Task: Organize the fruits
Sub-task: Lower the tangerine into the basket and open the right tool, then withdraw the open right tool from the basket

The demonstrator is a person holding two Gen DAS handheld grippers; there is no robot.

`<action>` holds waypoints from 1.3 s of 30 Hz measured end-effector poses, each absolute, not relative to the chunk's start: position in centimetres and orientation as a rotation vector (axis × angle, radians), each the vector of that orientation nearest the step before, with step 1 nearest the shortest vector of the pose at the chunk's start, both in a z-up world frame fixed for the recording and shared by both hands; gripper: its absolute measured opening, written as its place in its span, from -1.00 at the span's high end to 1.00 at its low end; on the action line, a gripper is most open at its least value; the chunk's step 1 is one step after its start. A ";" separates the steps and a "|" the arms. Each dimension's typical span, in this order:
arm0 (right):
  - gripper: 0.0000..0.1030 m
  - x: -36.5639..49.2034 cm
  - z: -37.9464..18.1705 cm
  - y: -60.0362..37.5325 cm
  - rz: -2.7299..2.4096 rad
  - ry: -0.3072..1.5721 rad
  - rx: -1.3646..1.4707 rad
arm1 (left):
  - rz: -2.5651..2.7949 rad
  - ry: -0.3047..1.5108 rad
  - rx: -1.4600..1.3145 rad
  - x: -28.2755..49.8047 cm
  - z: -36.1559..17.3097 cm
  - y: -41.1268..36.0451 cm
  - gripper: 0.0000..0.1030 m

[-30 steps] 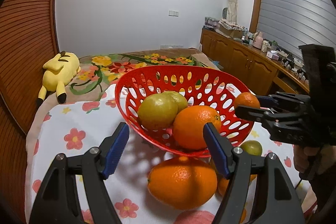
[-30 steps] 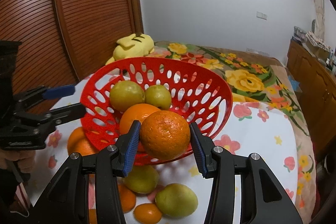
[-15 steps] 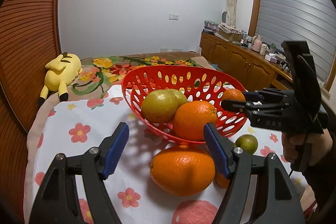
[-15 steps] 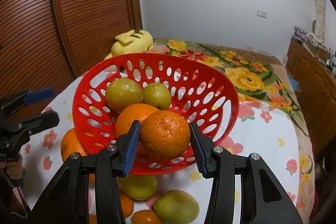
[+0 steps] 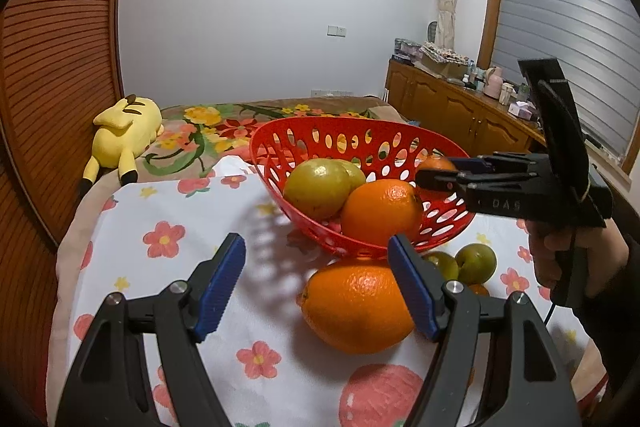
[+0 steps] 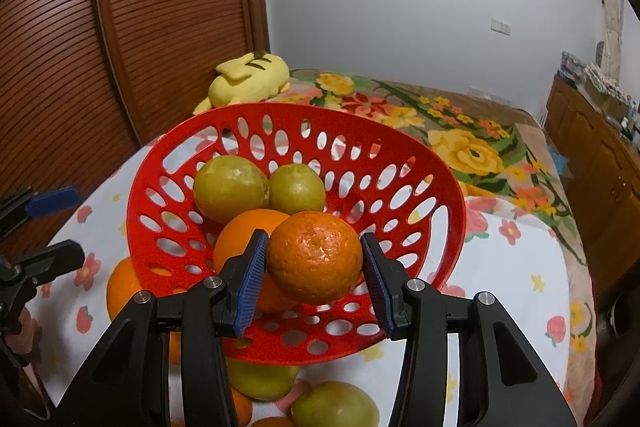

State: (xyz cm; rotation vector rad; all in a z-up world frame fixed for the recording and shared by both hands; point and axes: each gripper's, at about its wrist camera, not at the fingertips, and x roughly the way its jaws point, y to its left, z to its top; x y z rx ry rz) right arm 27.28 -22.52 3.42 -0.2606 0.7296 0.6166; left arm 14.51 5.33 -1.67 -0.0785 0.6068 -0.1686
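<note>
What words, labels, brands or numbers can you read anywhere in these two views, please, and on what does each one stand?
"DAS": embossed on the black body of the right gripper, seen from the left wrist view; the letters are faint, and there may be more that I cannot make out.
Items on the wooden sideboard: any labels are too small and blurred to read.
The red basket, the fruit and the floral cloth carry no writing.

Yellow plush toy [image 5: 122, 131] at left middle of frame on floral bedspread [image 5: 224, 131]; wooden slatted door [image 5: 52, 79] far left; wooden sideboard [image 5: 452, 115] at right.
</note>
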 end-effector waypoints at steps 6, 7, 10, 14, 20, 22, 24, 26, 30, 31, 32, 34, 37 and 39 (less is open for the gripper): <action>-0.01 27.0 4.0 -23.2 0.622 0.709 -0.219 | -0.168 0.614 -0.098 14.1 -2.4 5.7 -0.44; -0.01 26.7 4.3 -23.4 0.622 0.702 -0.219 | -0.168 0.615 -0.101 14.0 -2.6 5.7 -0.44; -0.02 25.5 4.8 -24.4 0.623 0.681 -0.208 | -0.165 0.613 -0.111 13.9 -3.2 5.8 -0.44; -0.05 23.0 5.1 -26.3 0.621 0.661 -0.162 | -0.177 0.614 -0.142 13.8 -3.8 5.8 -0.44; -0.09 20.5 3.8 -28.1 0.598 0.674 -0.174 | -0.175 0.612 -0.147 13.5 -4.9 5.6 -0.44; -0.10 20.2 3.3 -28.4 0.589 0.683 -0.177 | -0.182 0.619 -0.154 13.4 -5.5 5.5 -0.44; -0.11 20.1 2.5 -28.7 0.587 0.702 -0.173 | -0.191 0.638 -0.151 13.5 -6.0 5.3 -0.44; -0.12 20.3 1.9 -28.8 0.580 0.722 -0.174 | -0.192 0.641 -0.143 13.3 -6.3 5.0 -0.44; -0.15 20.8 1.1 -29.1 0.582 0.752 -0.159 | -0.197 0.639 -0.149 12.9 -6.4 4.9 -0.44; -0.15 20.9 0.8 -29.2 0.581 0.759 -0.153 | -0.198 0.637 -0.151 12.8 -6.5 4.9 -0.44; -0.16 21.1 0.5 -29.3 0.579 0.767 -0.150 | -0.201 0.635 -0.154 12.8 -6.5 4.9 -0.45; -0.16 21.4 0.0 -29.2 0.578 0.783 -0.151 | -0.207 0.633 -0.158 12.7 -6.6 4.9 -0.45; -0.16 21.8 -0.9 -29.2 0.572 0.806 -0.151 | -0.207 0.633 -0.155 12.7 -6.5 4.7 -0.45; -0.16 22.1 -1.4 -29.3 0.572 0.824 -0.142 | -0.207 0.634 -0.151 12.7 -6.5 4.7 -0.45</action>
